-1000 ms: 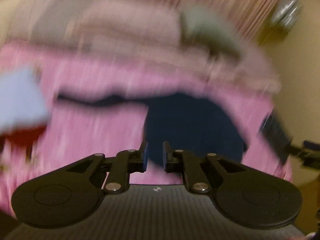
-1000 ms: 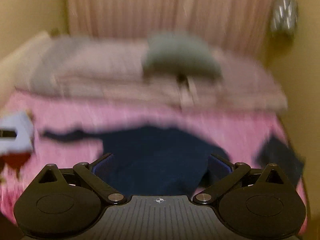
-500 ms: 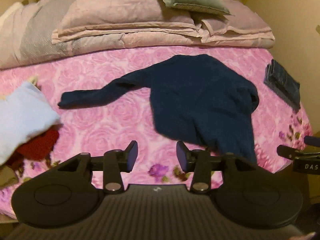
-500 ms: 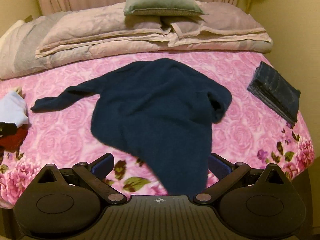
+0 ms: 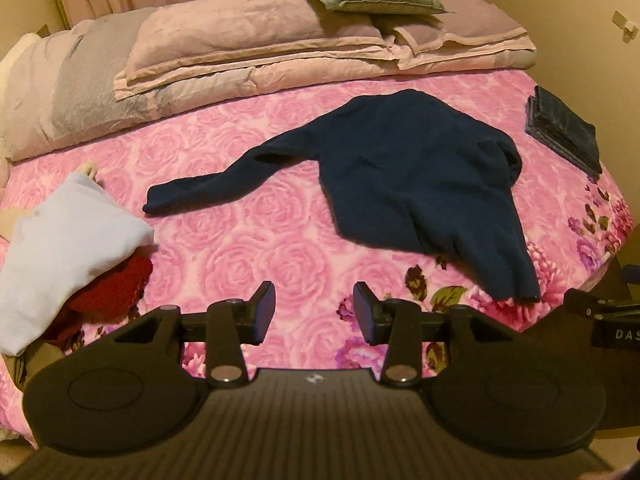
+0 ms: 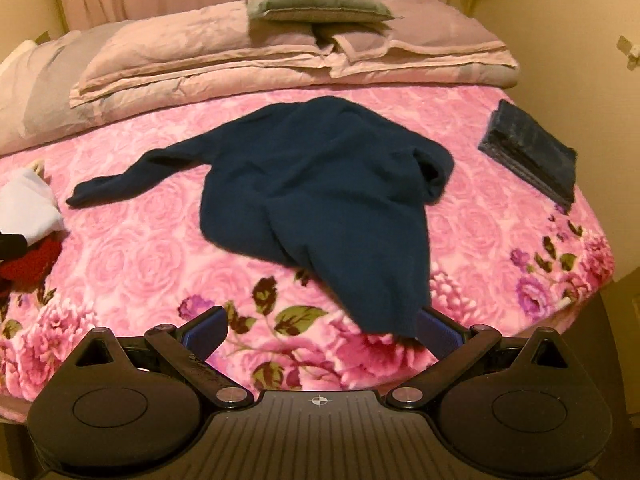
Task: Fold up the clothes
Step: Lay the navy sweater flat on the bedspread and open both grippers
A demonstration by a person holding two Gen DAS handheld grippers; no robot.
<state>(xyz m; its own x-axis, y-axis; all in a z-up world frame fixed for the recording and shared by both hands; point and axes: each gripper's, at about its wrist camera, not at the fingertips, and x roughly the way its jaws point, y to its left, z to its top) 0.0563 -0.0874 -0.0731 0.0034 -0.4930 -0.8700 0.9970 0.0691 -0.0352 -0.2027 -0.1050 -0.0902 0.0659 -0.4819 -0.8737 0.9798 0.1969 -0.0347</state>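
So far a dark folded garment (image 6: 532, 156) sits at the bed's (image 6: 132, 248) right edge, while the navy sweater (image 6: 320, 184) sprawls unfolded mid-bed, with both the left gripper (image 5: 315, 312) and right gripper (image 6: 320, 330) empty, fingers spread.

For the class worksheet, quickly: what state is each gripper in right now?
Left gripper: open, holding nothing.
Right gripper: open wide, holding nothing.

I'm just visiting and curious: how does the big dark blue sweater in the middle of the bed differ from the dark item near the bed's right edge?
The navy sweater lies spread out and rumpled, one sleeve stretched left; the dark folded garment is a neat flat stack. The sweater covers far more of the pink floral blanket than the compact stack. The sweater reaches close to the open right gripper; the stack sits farther back. Both are dark blue and untouched.
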